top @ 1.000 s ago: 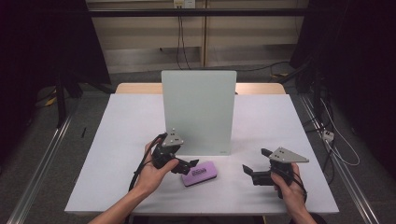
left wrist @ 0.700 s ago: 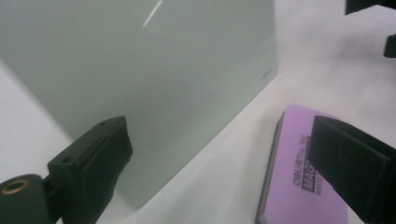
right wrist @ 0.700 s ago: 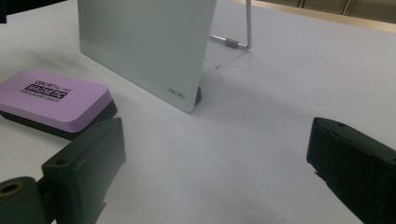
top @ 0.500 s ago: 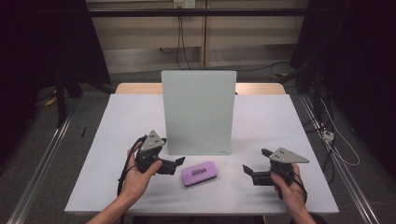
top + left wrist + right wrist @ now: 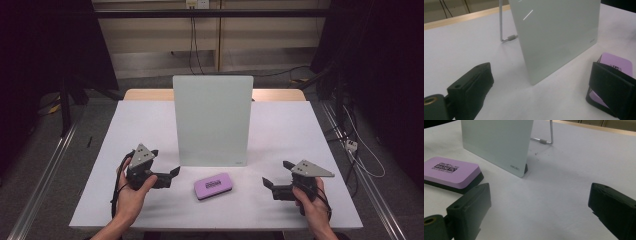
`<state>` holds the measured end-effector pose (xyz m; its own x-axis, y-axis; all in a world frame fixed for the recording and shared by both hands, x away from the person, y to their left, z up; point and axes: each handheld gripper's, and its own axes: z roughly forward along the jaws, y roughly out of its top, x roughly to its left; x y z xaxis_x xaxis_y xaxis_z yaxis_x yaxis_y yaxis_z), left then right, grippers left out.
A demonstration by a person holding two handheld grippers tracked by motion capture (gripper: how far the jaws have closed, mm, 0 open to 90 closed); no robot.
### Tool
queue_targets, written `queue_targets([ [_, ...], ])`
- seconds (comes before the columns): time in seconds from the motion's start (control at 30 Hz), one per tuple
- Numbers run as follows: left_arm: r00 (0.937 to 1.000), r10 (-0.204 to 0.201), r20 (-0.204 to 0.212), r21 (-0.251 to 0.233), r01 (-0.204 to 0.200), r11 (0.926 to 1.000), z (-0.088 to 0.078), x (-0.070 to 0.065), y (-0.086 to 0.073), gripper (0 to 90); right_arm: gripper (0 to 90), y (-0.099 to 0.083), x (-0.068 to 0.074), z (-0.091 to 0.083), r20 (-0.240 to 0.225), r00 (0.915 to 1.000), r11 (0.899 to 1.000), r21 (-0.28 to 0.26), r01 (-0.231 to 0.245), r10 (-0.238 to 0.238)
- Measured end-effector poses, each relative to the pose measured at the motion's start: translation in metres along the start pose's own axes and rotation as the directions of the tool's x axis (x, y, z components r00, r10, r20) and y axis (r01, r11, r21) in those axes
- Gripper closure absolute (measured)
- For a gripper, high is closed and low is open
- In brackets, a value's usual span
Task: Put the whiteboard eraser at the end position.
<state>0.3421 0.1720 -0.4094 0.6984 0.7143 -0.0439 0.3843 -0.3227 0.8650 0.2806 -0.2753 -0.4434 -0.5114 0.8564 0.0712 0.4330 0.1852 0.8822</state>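
Note:
A purple eraser [image 5: 213,185] with a black base lies flat on the white table [image 5: 145,125], just in front of an upright pale-green glass board [image 5: 212,120]. My left gripper [image 5: 172,176] rests left of the eraser, a short gap away, open and holding nothing. In the left gripper view the eraser [image 5: 616,62] lies partly behind the right jaw, and the board [image 5: 554,32] rises ahead. Right of the eraser, my right gripper [image 5: 274,174] is open and holds nothing. The right gripper view has the eraser [image 5: 449,170] beyond the left jaw and the board [image 5: 496,142] behind it.
A thin metal stand leg [image 5: 501,25] props the board from behind and also appears in the right gripper view [image 5: 551,132]. A wooden strip edges the table's far side [image 5: 150,94]. Cables run over the floor at the right [image 5: 360,150].
My left gripper has drawn back to the left, away from the eraser it was at one second ago. The eraser stays where it lay. The right gripper has not moved.

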Motion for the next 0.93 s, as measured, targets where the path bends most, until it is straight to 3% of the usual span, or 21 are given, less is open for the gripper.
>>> queue_targets([
  [0.2, 0.9999, -0.003, 0.014, 0.027, 0.002, 0.9996, -0.007, 0.003, -0.012, 5.1, 4.3, -0.001, 0.0, -0.001, 0.006, 1.0, 1.0, 0.005, -0.002, 0.002],
  [0.33, 0.9998, -0.01, -0.016, 0.032, 0.011, 0.9994, -0.012, 0.006, -0.023, 5.6, 4.3, -0.001, 0.0, 0.0, 0.003, 1.0, 1.0, 0.007, 0.0, 0.0],
  [0.43, 0.9998, -0.014, -0.013, 0.045, 0.015, 0.9989, -0.015, 0.008, -0.029, 5.5, 4.2, -0.001, 0.0, 0.0, 0.003, 1.0, 1.0, 0.009, -0.002, 0.002],
  [0.6, 0.999, -0.034, -0.029, 0.028, 0.034, 0.999, -0.021, 0.009, -0.04, 5.4, 4.2, -0.002, -0.002, -0.002, 0.008, 0.9999, 1.0, 0.005, -0.01, 0.01],
  [0.73, 0.9986, -0.032, -0.041, -0.002, 0.032, 0.9995, -0.027, 0.01, -0.04, 5.4, 4.3, -0.002, -0.001, -0.002, 0.011, 0.9999, 1.0, 0.005, -0.009, 0.009],
  [0.93, 0.9979, -0.051, -0.04, -0.004, 0.051, 0.9987, -0.026, 0.012, -0.041, 5.1, 4.4, -0.002, -0.003, -0.001, 0.014, 0.9998, 1.0, 0.008, -0.015, 0.014],
])
